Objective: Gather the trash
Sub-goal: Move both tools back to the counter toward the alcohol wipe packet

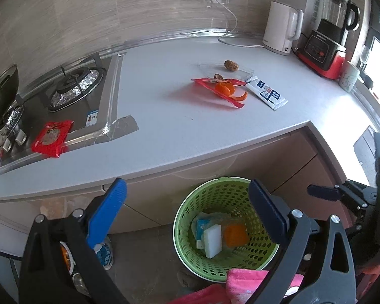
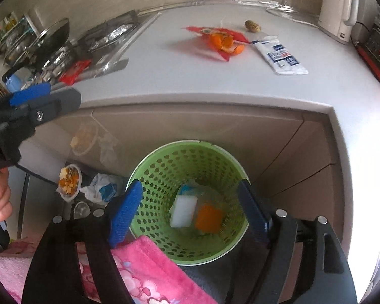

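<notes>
A green perforated basket [image 1: 230, 190] [image 2: 164, 162] stands on the floor below the counter, holding a white sponge [image 1: 212, 240] [image 2: 183, 211], an orange piece [image 1: 235, 234] [image 2: 209, 217] and a blue-white wrapper. On the counter lie a red wrapper [image 1: 215, 90] [image 2: 205, 31] with orange peel [image 1: 228, 90] [image 2: 225, 43], a white-blue packet [image 1: 267, 92] [image 2: 281, 55], a brown nut-like lump [image 1: 231, 65] [image 2: 252, 26] and another red packet [image 1: 52, 138] [image 2: 74, 72] by the stove. My left gripper [image 1: 190, 202] is open and empty above the basket. My right gripper [image 2: 190, 210] is open and empty over the basket.
A gas stove [image 1: 73, 88] with foil and a wok sits left. A white kettle [image 1: 282, 27] [image 2: 338, 10] and a black-red blender [image 1: 329, 33] stand at the back right. On the floor left of the basket lie a crumpled bag [image 2: 103, 188] and a food cup [image 2: 69, 179]. Pink cloth [image 2: 152, 273] is below.
</notes>
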`<state>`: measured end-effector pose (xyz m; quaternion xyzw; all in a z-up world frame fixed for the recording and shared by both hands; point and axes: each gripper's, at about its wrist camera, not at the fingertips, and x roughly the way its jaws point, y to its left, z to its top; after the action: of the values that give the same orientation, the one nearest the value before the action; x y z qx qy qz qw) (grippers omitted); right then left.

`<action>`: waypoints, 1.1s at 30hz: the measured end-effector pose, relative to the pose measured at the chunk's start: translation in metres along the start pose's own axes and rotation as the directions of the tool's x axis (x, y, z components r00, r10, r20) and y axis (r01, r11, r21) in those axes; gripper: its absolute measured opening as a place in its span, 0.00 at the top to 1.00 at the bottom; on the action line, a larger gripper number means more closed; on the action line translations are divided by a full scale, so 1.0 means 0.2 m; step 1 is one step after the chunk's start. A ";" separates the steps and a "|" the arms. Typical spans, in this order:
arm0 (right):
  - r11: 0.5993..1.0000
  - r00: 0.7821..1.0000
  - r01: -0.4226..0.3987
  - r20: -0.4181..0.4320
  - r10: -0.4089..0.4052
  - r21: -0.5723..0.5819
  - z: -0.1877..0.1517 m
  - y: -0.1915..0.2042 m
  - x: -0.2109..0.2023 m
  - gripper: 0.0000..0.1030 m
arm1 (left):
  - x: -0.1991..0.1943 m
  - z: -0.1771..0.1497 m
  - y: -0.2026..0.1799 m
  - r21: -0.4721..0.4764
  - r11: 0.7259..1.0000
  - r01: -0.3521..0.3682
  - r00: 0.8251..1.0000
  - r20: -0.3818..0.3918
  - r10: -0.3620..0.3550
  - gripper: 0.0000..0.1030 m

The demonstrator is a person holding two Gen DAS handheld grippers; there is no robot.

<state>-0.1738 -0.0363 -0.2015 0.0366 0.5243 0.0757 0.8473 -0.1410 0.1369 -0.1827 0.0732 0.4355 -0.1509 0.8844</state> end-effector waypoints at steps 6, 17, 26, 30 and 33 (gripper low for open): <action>0.999 0.999 0.026 0.035 -0.027 0.041 0.04 -0.09 -0.07 0.21 | 0.03 0.06 -0.04 0.011 1.000 0.007 1.000 0.004 -0.007 0.10; 0.995 0.992 0.080 0.094 -0.085 0.055 0.24 -0.36 -0.11 0.21 | 0.14 0.19 -0.16 0.004 1.000 0.010 1.000 -0.002 -0.010 0.10; 0.997 0.992 0.076 0.099 -0.074 -0.016 0.51 -0.57 0.07 0.21 | 0.28 0.39 -0.20 -0.038 0.999 -0.026 1.000 -0.002 0.026 0.10; 0.997 0.994 0.060 0.096 -0.055 -0.050 0.62 -0.62 0.17 0.20 | 0.36 0.50 -0.19 -0.075 0.996 -0.039 0.999 -0.012 0.038 0.10; 0.997 0.995 0.038 0.097 -0.032 -0.065 0.70 -0.67 0.25 0.20 | 0.40 0.60 -0.20 -0.094 0.993 -0.065 0.998 -0.011 0.065 0.10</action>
<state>-0.0154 -0.1569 -0.2011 0.0027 0.4809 0.0765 0.8735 -0.0172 0.0518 -0.1731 0.0463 0.4428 -0.1012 0.8897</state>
